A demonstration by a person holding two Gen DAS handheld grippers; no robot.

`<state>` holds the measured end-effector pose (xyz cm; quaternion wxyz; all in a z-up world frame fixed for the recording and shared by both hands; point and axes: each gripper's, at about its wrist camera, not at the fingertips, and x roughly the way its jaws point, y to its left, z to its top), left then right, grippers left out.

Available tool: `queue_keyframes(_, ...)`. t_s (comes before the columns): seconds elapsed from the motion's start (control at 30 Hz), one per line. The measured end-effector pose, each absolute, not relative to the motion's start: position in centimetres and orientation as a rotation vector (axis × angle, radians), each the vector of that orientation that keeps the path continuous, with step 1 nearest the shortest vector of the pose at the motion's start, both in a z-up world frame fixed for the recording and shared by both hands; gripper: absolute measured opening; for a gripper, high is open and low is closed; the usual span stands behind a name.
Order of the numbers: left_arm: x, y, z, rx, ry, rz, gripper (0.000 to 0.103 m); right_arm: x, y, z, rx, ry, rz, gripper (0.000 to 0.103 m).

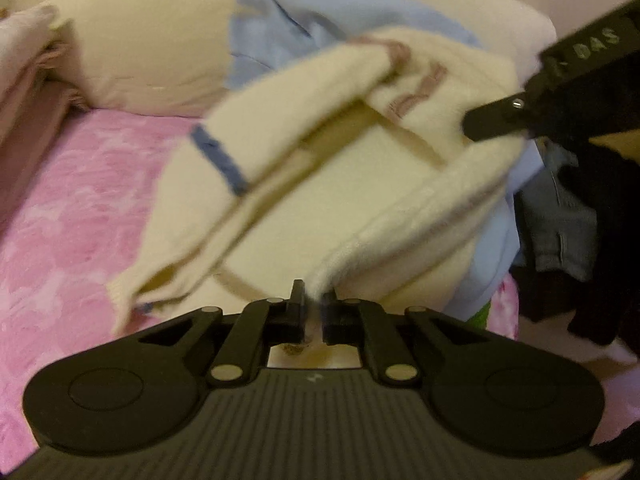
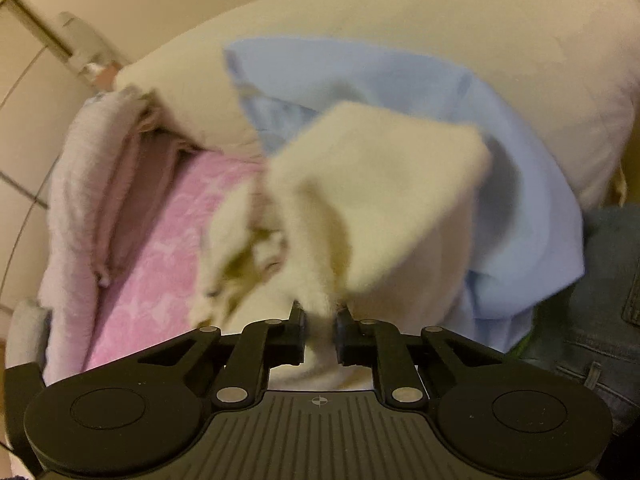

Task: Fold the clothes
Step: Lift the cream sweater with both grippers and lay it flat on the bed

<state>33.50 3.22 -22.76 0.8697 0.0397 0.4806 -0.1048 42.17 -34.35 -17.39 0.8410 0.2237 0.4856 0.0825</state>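
Note:
A cream fleece garment (image 1: 320, 184) with a blue stripe and brown lettering hangs in the air above the pink bedspread (image 1: 72, 200). My left gripper (image 1: 314, 300) is shut on its near edge. My right gripper (image 2: 322, 320) is shut on another edge of the same garment (image 2: 360, 200); it also shows in the left wrist view (image 1: 492, 120) at the upper right, pinching the cloth. The garment is blurred in both views.
A light blue garment (image 1: 320, 20) (image 2: 520, 200) lies behind, against a cream pillow (image 1: 152, 52) (image 2: 400, 20). Dark jeans and black clothes (image 1: 568, 224) (image 2: 600, 300) are piled at the right. A pinkish blanket (image 2: 80, 184) lies at the left.

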Motion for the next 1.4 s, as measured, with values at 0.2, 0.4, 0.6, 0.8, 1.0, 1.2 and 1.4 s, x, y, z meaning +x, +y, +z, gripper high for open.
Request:
queue_keyframes(0.2,31.9,6.5,-16.1,-0.002,0.914,-0.075,0.005,40.1,-31.2,-12.5,0.438,0.932,0.291,0.012)
queue_keyframes(0.4,26.7,9.2,-9.6,-0.038,0.764,0.032,0.005,38.1,-27.6,-7.6,0.437,0.823,0.399,0.011)
queue_keyframes(0.6,17.0,13.8,-3.1,-0.078,0.601,0.181,0.005,34.1,-20.4,-1.1,0.389,0.684,0.583,0.01)
queue_keyframes(0.8,4.5,19.5,4.1,-0.079,0.407,0.392,0.004,27.7,-9.7,6.3,0.378,0.578,0.864,0.01)
queue_keyframes(1.0,-5.9,21.5,12.3,0.044,0.224,0.605,0.004,20.8,0.8,12.8,0.453,0.467,1.183,0.01)
queue_keyframes(1.2,-12.3,20.4,16.0,0.091,0.191,0.708,0.005,16.7,7.8,14.9,0.516,0.474,1.396,0.01)
queue_keyframes(1.4,-13.2,20.1,5.7,-0.211,0.526,0.767,0.011,15.6,13.8,6.6,0.159,0.886,1.343,0.042)
